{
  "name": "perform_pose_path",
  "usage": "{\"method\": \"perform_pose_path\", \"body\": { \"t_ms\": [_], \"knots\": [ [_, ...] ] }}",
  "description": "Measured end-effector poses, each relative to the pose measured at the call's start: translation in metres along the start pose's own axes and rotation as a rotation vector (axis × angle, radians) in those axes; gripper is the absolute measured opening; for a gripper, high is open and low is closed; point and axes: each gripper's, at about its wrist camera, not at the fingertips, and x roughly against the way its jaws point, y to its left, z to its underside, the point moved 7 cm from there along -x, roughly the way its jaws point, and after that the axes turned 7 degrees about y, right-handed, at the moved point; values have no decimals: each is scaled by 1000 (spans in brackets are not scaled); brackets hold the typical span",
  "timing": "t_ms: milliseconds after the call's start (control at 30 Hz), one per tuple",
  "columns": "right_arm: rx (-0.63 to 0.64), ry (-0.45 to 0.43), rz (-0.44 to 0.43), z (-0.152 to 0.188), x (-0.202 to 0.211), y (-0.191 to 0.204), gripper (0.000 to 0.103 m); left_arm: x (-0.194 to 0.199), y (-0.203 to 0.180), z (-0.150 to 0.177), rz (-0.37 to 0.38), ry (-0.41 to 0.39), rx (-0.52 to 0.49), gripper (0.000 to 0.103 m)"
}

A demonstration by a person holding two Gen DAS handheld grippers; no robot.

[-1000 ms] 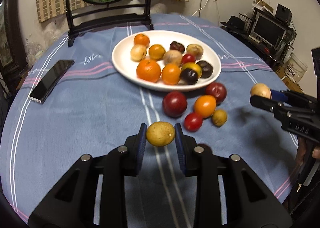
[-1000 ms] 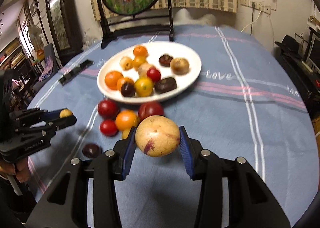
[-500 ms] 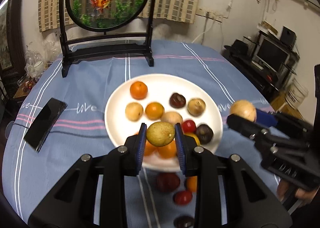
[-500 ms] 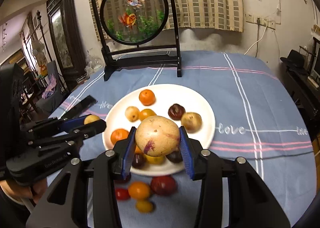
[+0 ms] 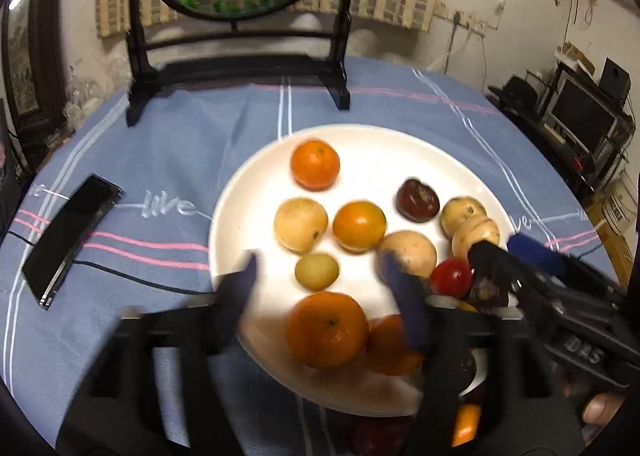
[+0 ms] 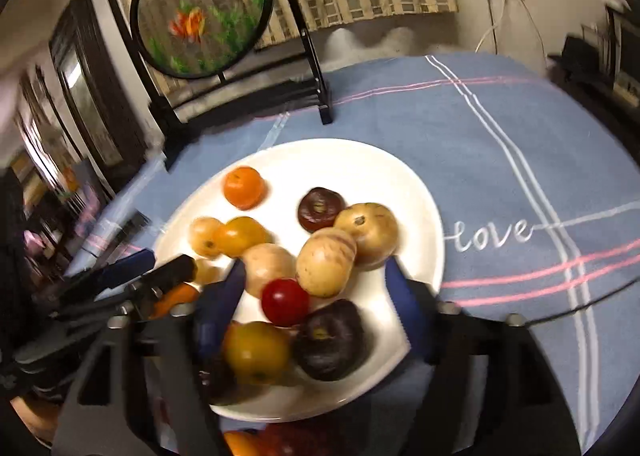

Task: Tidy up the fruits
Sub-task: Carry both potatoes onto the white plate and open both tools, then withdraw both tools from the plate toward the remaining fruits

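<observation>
- Black phone [image 5: 68, 236]: lies on the blue-clothed surface [image 5: 160, 160], well left of the white plate [image 5: 376, 144].
- My left tool [image 5: 320, 276]: fingers spread wide over the plate's near-left part, gripping nothing; a small yellow-green fruit [image 5: 317, 271] sits on the plate between them.
- My right tool [image 6: 316, 280]: fingers spread wide over the plate's near-right part; a tan striped fruit [image 6: 326, 266] rests on the plate between them, touching its neighbours.
</observation>
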Motion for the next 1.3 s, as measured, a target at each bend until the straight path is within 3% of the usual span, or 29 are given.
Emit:
{"method": "perform_pose_path", "body": {
  "t_ms": [167, 600, 767, 1167, 1300],
  "knots": [
    [15, -7, 16, 3, 9, 3, 74, 19, -1, -2, 11, -55, 5, 73],
    [-6, 27, 54, 7, 5, -4, 74, 15, 2, 8, 0, 1, 2, 88],
    [-14, 26, 48, 8, 7, -3, 74, 14, 11, 13, -16, 10, 9, 89],
    [16, -2, 34, 28, 33, 1, 76, 44, 34, 65, -24, 3, 60, 91],
    [-16, -18, 32, 39, 44, -8, 88, 52, 38, 76, 0, 11, 96, 92]
  ]
}}
